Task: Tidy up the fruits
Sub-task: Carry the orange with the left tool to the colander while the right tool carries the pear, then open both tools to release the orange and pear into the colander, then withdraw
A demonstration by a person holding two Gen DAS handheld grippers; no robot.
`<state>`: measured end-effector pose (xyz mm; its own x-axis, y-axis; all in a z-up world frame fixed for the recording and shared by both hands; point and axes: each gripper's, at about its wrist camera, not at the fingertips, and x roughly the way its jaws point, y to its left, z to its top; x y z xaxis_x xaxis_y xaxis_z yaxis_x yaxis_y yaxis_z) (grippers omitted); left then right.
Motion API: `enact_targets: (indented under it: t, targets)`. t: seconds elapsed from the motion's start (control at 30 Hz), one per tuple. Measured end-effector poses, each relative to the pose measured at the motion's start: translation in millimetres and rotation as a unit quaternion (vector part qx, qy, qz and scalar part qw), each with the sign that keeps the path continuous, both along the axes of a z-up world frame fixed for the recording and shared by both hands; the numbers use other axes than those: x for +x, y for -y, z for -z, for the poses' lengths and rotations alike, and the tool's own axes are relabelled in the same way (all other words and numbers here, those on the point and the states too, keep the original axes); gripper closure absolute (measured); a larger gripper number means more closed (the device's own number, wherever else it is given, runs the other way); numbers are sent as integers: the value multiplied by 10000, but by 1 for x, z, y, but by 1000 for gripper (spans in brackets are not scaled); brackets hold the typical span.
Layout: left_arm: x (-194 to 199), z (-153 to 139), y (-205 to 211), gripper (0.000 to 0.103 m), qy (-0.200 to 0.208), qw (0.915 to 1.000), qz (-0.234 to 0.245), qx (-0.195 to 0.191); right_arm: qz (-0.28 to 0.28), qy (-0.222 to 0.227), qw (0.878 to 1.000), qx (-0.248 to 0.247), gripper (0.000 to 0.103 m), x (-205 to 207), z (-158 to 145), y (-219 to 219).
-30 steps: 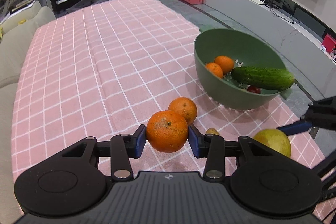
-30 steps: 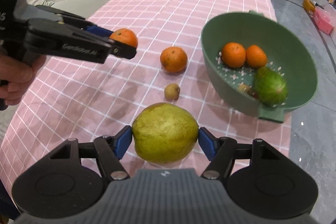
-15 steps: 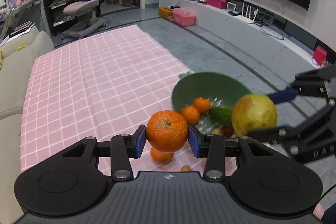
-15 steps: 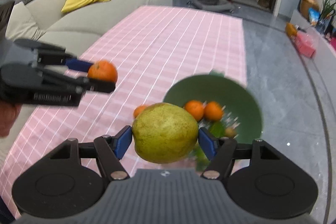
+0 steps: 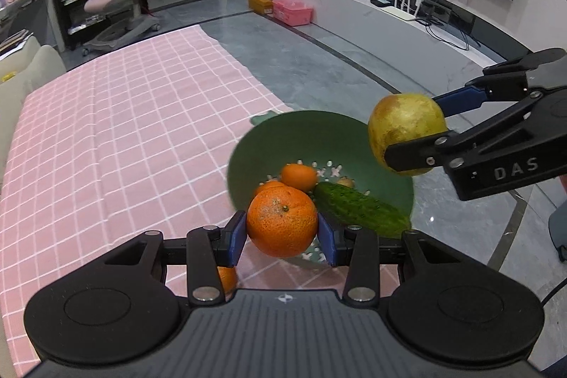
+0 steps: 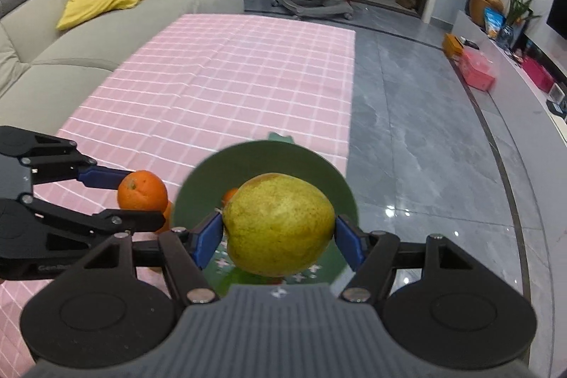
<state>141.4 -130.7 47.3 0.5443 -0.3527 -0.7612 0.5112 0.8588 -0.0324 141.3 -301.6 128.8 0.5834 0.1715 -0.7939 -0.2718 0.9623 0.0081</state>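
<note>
Left wrist view, left tool (image 5: 282, 233) gripping orange (image 5: 281, 221), right tool (image 6: 279, 234) gripping pear (image 6: 279, 225)

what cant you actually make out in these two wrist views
- Left wrist view: an orange on the cloth, mostly hidden behind the left gripper.
- Right wrist view: the contents of the green bowl, mostly blocked by the held pear.
- Left wrist view: small brownish item in the bowl, too small to identify.

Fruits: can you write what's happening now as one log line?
left gripper: holds orange | right gripper: holds pear | both: above green bowl | bowl: oranges, cucumber
</note>
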Motion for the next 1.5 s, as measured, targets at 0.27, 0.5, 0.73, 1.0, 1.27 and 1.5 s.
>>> enact_targets:
  t: [0.27, 0.5, 0.73, 1.0, 1.27, 1.5]
  targets:
    - [7, 16, 29, 55, -58, 9996, 172, 196, 184, -189, 9996, -44, 37, 12, 23, 18]
    - [19, 39, 46, 55, -236, 9981, 203, 537, 284, -417, 9987, -67, 37, 34, 50, 20]
    - [20, 52, 52, 55, -351, 9970, 256, 642, 217, -555, 9981, -156, 37, 51, 70, 13]
    - [21, 54, 55, 55, -439, 9967, 326, 595, 198, -640, 9976, -146, 37, 56, 82, 11]
    - [29, 58, 50, 49, -873, 9956, 163, 304, 368, -773, 9963, -13, 37, 69, 86, 13]
    - [27, 53, 48, 36, -779, 9962, 47, 388, 471, -731, 9962, 63, 40, 71, 86, 14]
